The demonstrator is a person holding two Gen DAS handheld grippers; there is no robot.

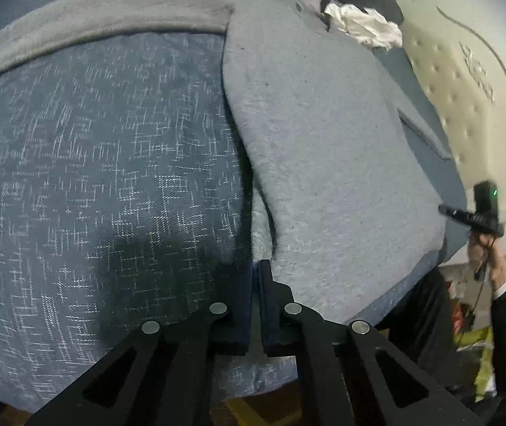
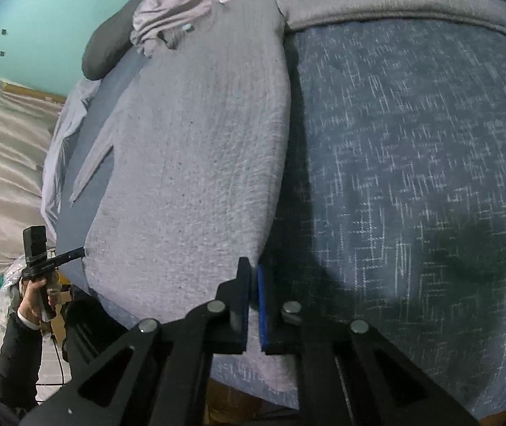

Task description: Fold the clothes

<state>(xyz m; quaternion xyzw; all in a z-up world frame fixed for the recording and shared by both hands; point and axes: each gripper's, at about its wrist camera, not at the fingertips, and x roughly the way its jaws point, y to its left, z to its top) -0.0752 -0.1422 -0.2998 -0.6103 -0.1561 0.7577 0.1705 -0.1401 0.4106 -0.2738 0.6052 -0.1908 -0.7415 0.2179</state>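
Grey knit garment (image 1: 324, 149) lies flat on blue bedcover (image 1: 93, 163), centre to 1 o'clock in left view. Left gripper (image 1: 255, 273) pinches its hem at 6 o'clock, jaws nearly closed. Right gripper (image 2: 254, 277) likewise clamps the edge at 6 o'clock.

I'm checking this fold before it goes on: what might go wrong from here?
1. The left gripper and right gripper each seem to pinch only the very edge of the grey knit sweater; it may slip out when lifted.
2. The sweater's long grey sleeve lies stretched across the blue patterned bedspread and may drag or bunch.
3. The crumpled lilac garment lies at the sweater's far end and might get caught up.
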